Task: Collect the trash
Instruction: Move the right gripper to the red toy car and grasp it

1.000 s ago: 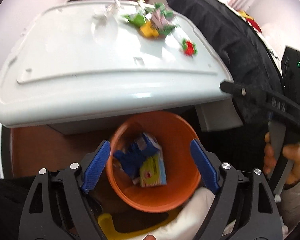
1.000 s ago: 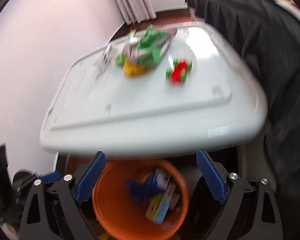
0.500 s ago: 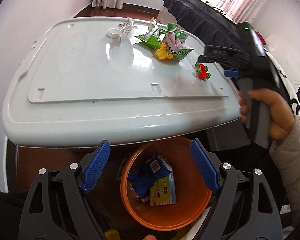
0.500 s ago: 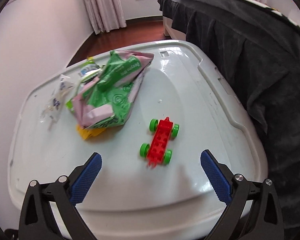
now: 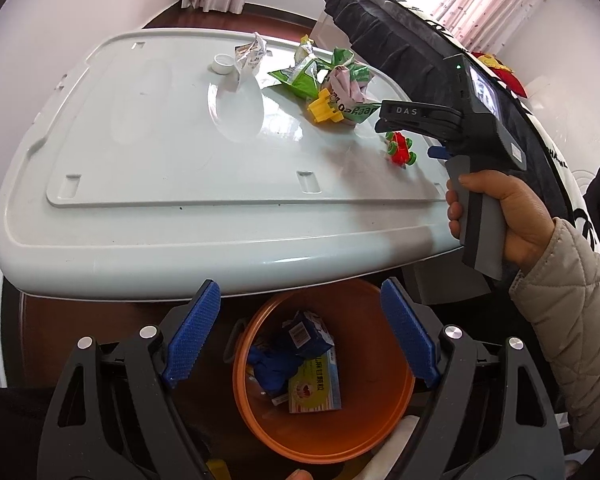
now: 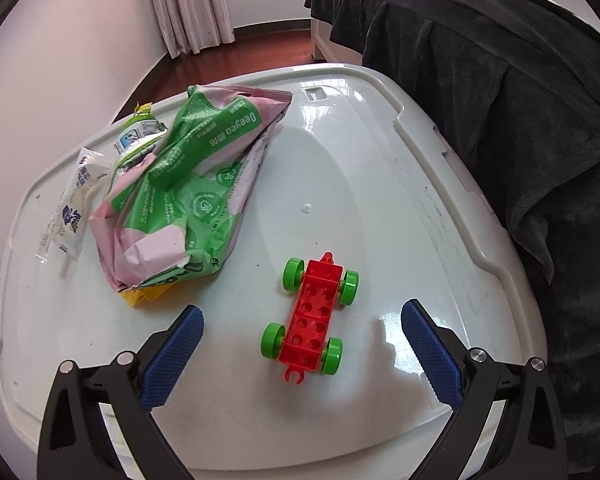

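"Deeyeo" on green-pink wrapper (image 6: 188, 196) — "DAS" on right gripper (image 5: 410, 111)

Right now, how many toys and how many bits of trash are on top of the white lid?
Toys: 2, red car and yellow block.
Trash: 4, green-pink bag, small green packet, clear wrapper, white cap.
Total: 6

Sharp daylit frames, fisheye-bent edges
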